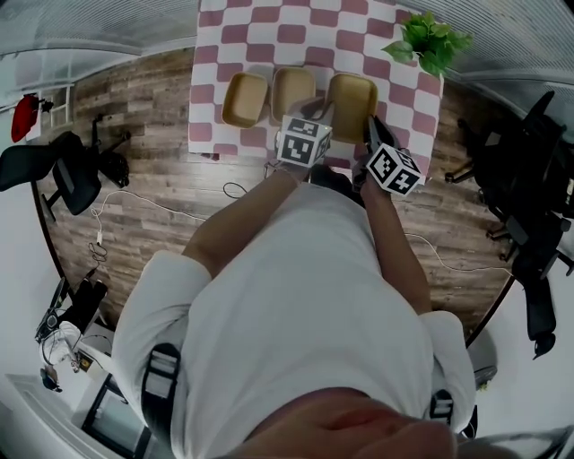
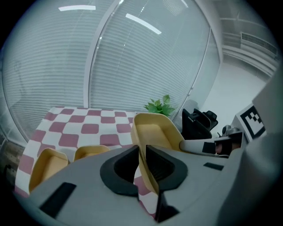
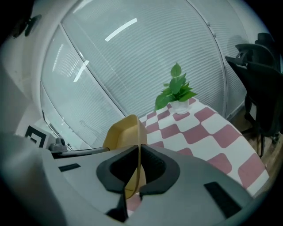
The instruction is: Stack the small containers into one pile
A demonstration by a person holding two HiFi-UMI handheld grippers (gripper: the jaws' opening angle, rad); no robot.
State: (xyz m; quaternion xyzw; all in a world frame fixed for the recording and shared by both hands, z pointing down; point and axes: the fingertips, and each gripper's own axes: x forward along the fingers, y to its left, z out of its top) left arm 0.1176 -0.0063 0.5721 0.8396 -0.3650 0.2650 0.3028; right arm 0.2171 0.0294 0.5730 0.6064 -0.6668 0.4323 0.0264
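Note:
Three shallow yellow containers stand in a row on the pink-and-white checked table [image 1: 296, 27]. The left container [image 1: 245, 99] and the middle container [image 1: 293, 90] rest untouched; in the left gripper view they show as left container [image 2: 46, 164] and middle container [image 2: 90, 152]. The right container [image 1: 352, 100] is held from both sides. My left gripper [image 2: 141, 165] is shut on its near left wall, with the container [image 2: 154, 130] tilted up. My right gripper [image 3: 138, 165] is shut on the opposite wall of that same container [image 3: 125, 130].
A potted green plant [image 1: 429, 40] stands at the table's far right corner. Black office chairs [image 1: 529, 206] stand right of the table, another chair [image 1: 54, 170] to the left. Cables lie on the wooden floor [image 1: 134, 215]. Curved blinds close off the back.

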